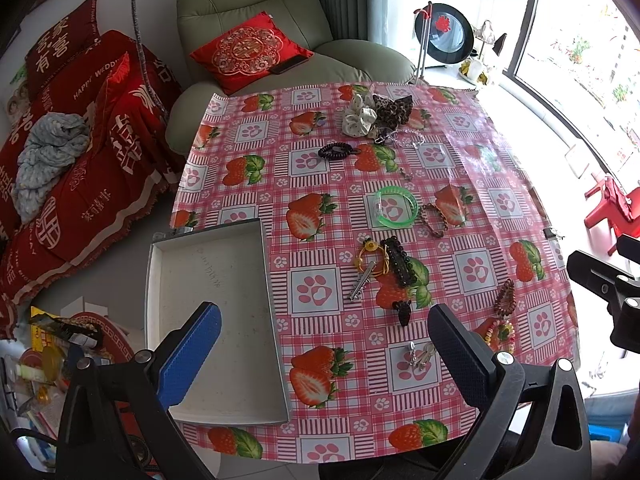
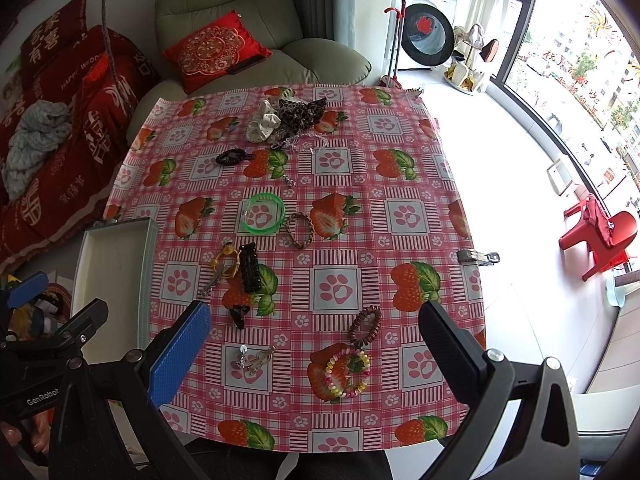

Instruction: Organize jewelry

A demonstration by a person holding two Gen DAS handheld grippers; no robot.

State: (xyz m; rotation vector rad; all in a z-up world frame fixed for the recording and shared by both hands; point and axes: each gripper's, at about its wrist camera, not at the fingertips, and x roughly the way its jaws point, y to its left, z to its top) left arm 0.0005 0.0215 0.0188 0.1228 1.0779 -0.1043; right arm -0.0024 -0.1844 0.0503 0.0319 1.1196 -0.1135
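A green armchair (image 1: pixel 256 36) with a red cushion (image 1: pixel 250 50) stood at twelve o'clock beyond the surface (image 2: pixel 400 184). A red-draped sofa (image 1: pixel 80 152) lay at nine o'clock. Daylight flooded through large windows (image 2: pixel 580 60) at two o'clock, near a washing machine (image 2: pixel 426 28) and red plastic chair (image 2: pixel 600 236).

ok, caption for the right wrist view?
Open right claw above strawberry-print tablecloth strewn with jewelry, multicoloured bead bracelet nearest, shallow white tray at left.

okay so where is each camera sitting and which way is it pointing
Left wrist: on the left tongs, above the table's near-left, facing the white tray; own open fingers show, right tongs at right edge.
Right wrist: on the right tongs, nearer the centre, facing the colourful bead bracelet; left tongs at left edge.
Shared: green bangle, tray, armchair.
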